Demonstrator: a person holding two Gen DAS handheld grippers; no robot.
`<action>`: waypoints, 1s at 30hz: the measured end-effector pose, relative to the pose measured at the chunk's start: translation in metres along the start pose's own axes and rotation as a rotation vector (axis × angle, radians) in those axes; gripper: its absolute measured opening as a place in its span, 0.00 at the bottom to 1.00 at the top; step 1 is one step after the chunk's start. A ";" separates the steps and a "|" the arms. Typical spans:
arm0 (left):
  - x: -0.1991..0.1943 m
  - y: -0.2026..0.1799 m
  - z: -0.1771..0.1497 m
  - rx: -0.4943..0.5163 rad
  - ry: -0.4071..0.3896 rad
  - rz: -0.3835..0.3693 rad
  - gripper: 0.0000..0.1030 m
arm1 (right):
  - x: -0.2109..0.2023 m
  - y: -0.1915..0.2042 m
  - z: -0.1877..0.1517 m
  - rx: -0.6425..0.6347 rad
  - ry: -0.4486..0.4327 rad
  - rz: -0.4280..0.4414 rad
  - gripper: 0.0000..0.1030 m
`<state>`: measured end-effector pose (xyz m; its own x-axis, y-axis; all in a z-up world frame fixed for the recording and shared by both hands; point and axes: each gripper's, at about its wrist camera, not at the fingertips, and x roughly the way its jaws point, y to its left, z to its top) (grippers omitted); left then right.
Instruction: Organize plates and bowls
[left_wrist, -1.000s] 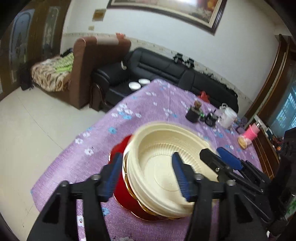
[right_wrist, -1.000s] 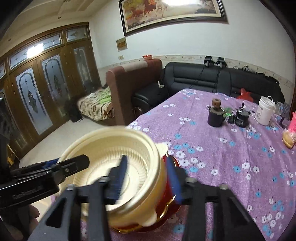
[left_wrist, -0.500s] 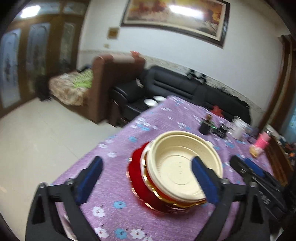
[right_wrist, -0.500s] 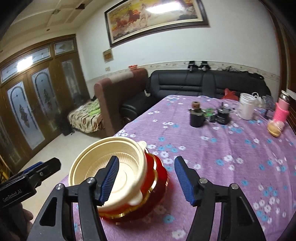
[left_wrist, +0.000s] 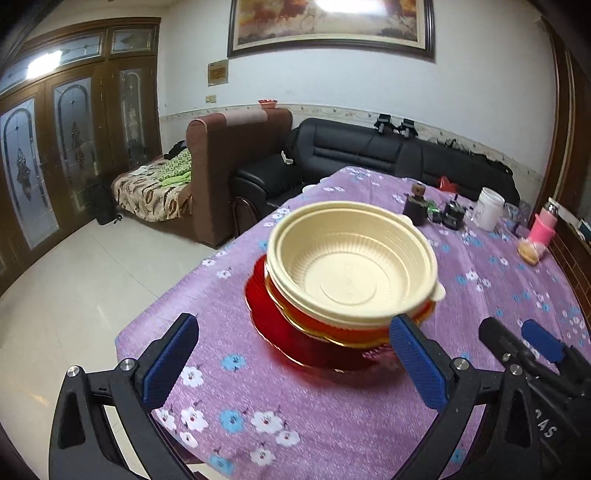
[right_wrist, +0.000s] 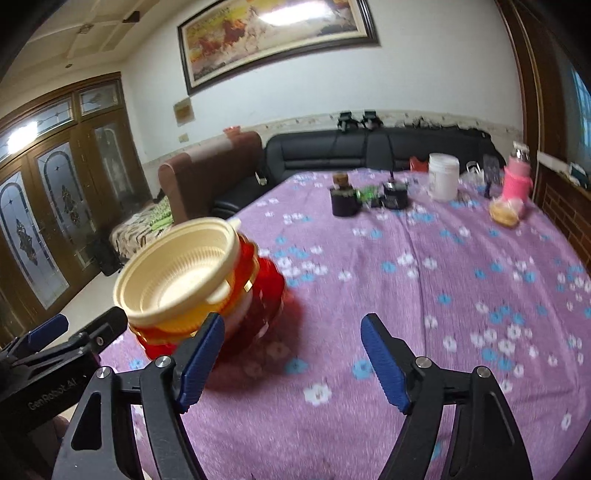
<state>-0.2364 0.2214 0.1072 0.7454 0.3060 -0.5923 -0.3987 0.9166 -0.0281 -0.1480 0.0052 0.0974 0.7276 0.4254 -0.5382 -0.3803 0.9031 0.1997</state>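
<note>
A cream bowl (left_wrist: 351, 269) tops a stack of gold-rimmed red bowls and a red plate (left_wrist: 273, 325) near the left edge of the purple flowered table (left_wrist: 258, 417). My left gripper (left_wrist: 295, 358) stands wide open just short of the stack, nothing between its pads. In the right wrist view the same cream bowl (right_wrist: 177, 277) and red stack (right_wrist: 262, 306) lie left of my right gripper (right_wrist: 291, 358), whose jaws are opening with only tablecloth (right_wrist: 406, 295) between them. Each gripper shows at the edge of the other's view.
At the far end of the table stand a dark jar (right_wrist: 343, 199), a small black device (right_wrist: 395, 195), a white tub (right_wrist: 443, 181), a pink bottle (right_wrist: 517, 177) and a bun (right_wrist: 504, 216). A black sofa (left_wrist: 369, 155) and brown armchair (left_wrist: 221, 173) lie beyond. The table's left edge drops to tiled floor (left_wrist: 74, 295).
Both grippers let go of the cream bowl's rim, spread their jaws and drew back from the stack, which stays on the table.
</note>
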 end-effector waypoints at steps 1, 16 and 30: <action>-0.001 -0.002 -0.001 0.006 0.002 0.000 1.00 | 0.001 -0.002 -0.002 0.011 0.012 -0.002 0.78; -0.007 -0.029 -0.009 0.062 0.032 -0.014 1.00 | -0.005 -0.021 -0.018 0.070 0.045 -0.002 0.78; 0.000 -0.037 -0.011 0.077 0.057 -0.021 1.00 | 0.000 -0.030 -0.025 0.083 0.065 -0.036 0.79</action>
<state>-0.2272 0.1846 0.0994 0.7206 0.2736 -0.6371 -0.3398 0.9403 0.0194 -0.1509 -0.0236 0.0714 0.7001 0.3901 -0.5980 -0.3039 0.9207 0.2448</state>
